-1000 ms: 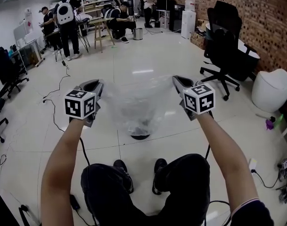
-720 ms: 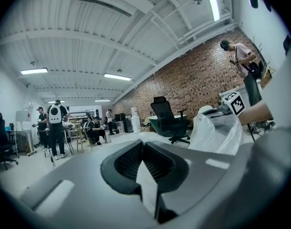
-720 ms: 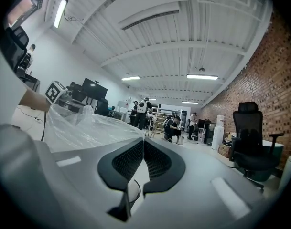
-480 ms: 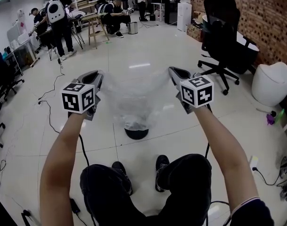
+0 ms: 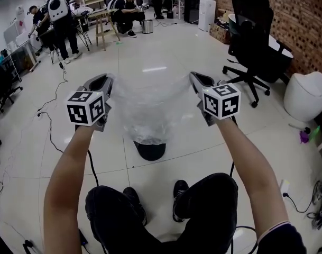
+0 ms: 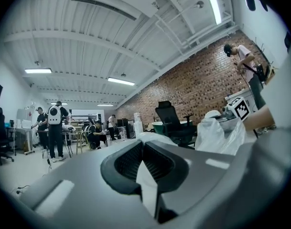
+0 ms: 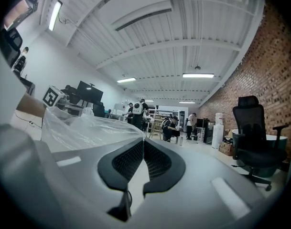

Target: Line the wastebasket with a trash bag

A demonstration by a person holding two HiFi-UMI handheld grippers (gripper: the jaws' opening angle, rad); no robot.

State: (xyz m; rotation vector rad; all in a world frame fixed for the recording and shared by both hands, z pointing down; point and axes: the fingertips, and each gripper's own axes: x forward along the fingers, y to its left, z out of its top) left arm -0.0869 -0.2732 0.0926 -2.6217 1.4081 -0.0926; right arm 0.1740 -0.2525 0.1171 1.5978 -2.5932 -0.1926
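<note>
1. Head view: the left tongs (image 5: pixel 108 78) and the right tongs (image 5: pixel 194 76) are each clamped on one side of the mouth of a clear thin plastic trash bag (image 5: pixel 150 107). They are held level and well apart, so the rim stretches wide between them. A round black wastebasket (image 5: pixel 149 150) stands on the pale tiled floor (image 5: pixel 166 52), below and between the tongs, and shows through the hanging film. The spread looks meant to keep the bag's mouth wide enough to go over the basket's rim. I cannot tell whether the bag's bottom has entered the basket.
2. Left gripper view: the left tongs (image 6: pixel 143 149) are closed on a pale sliver of film. The rest of the bag (image 6: pixel 217 132) billows to their right.
3. Right gripper view: the right tongs (image 7: pixel 143 147) are likewise pinched on the film. The bag (image 7: pixel 88 128) spreads to their left, pulled taut towards the other tongs.
</note>
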